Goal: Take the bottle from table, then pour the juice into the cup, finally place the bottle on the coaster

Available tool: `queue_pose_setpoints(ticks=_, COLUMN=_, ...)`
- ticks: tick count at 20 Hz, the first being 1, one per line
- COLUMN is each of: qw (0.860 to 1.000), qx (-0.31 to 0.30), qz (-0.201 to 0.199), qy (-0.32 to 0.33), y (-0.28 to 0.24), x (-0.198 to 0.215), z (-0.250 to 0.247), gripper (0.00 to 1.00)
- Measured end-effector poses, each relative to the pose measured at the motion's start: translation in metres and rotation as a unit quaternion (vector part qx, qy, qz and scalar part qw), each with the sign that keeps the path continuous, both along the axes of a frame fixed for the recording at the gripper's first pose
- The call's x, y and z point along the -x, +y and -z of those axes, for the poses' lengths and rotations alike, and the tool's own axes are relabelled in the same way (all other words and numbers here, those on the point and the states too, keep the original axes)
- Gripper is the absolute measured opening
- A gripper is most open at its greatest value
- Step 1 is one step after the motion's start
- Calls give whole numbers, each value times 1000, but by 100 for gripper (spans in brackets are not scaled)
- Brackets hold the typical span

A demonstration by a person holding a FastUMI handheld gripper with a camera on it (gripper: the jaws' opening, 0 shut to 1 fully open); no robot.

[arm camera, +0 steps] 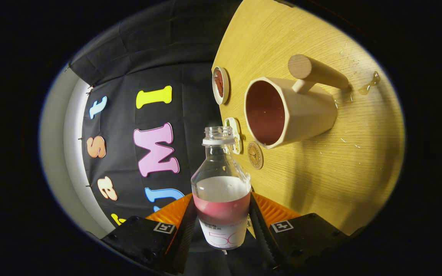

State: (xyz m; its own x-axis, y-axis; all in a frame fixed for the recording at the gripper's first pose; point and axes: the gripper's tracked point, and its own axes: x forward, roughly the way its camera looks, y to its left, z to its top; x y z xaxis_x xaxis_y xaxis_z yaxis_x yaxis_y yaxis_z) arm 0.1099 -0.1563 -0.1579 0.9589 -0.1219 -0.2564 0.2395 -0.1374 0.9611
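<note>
My gripper is clenched on the uncapped clear plastic bottle at its labelled lower body; the cup lies at one o'clock beyond. I judge the bottle light, thin-walled, slippery: hold it low and firmly.
</note>
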Motion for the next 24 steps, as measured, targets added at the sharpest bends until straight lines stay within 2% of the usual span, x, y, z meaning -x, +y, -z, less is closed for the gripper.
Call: queue_pose_setpoints(ticks=24, qw=989, qx=-129, qz=68, qy=-31, y=-3, x=-8, z=-14, gripper=75)
